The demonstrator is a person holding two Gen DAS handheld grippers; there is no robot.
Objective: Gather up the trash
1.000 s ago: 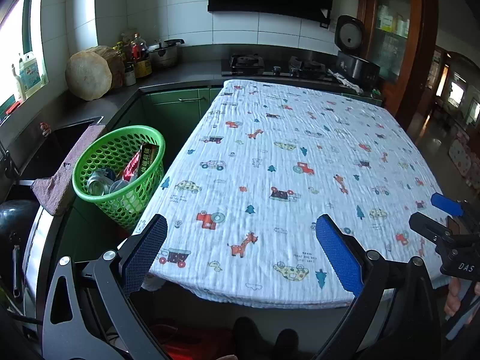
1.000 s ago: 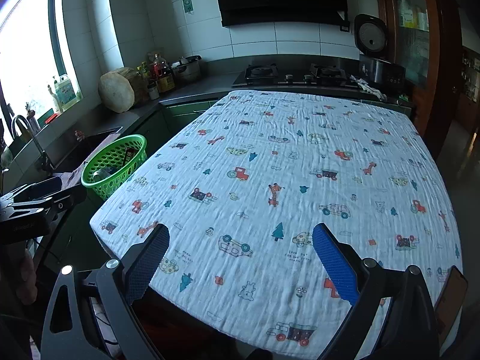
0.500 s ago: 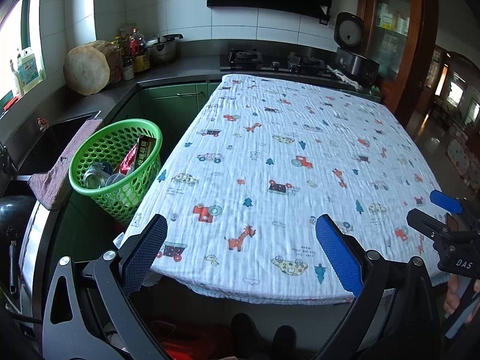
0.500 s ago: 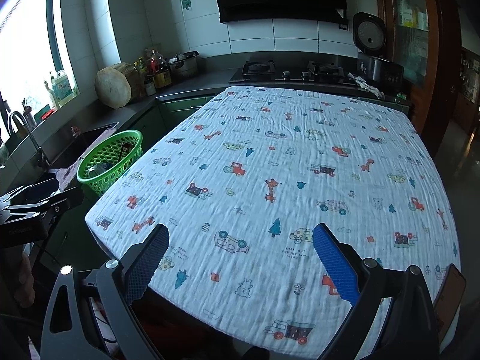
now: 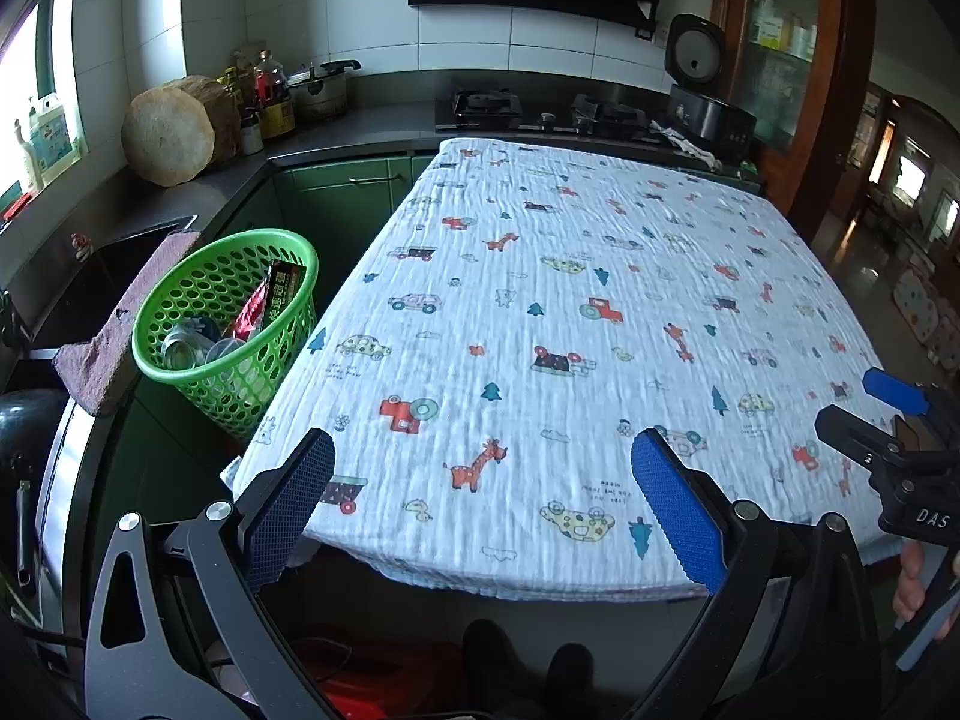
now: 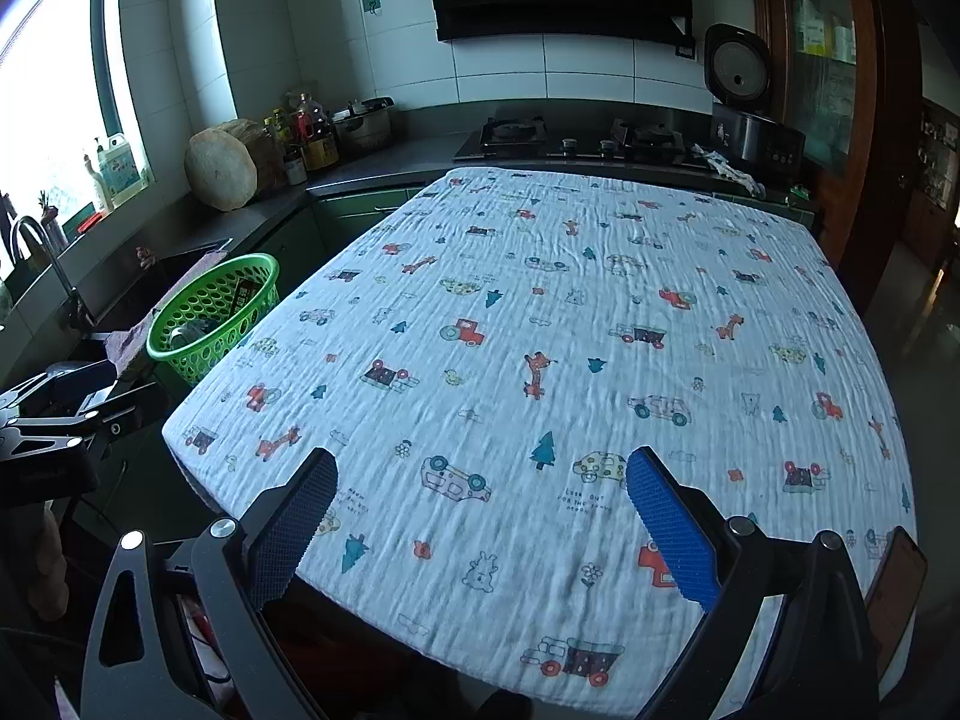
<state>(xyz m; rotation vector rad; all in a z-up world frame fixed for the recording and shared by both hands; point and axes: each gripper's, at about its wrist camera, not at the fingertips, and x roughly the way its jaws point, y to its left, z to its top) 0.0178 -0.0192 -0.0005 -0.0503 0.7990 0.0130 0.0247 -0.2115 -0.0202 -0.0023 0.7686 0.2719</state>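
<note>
A green perforated basket (image 5: 180, 306) (image 6: 180, 324) stands left of the table, on the counter edge beside the sink. It holds a red and black packet (image 5: 273, 300), a can and clear plastic pieces. My left gripper (image 5: 480, 504) hovers open over the table's near edge with nothing between its blue pads. My right gripper (image 6: 480, 516) is also open and empty, held over the near part of the cloth. The table (image 5: 570, 312) wears a white cloth printed with cars, giraffes and trees, and no loose item lies on it.
A brown phone (image 6: 897, 588) rests at the table's near right corner. A purple rag (image 5: 114, 336) drapes over the sink edge next to the basket. Counter, stove (image 6: 576, 135), rice cooker (image 6: 750, 114) and chopping block (image 6: 222, 165) line the back wall.
Both grippers have drawn back and up slightly from the table, so the cloth and basket look a little farther away. Both stay open and empty.
</note>
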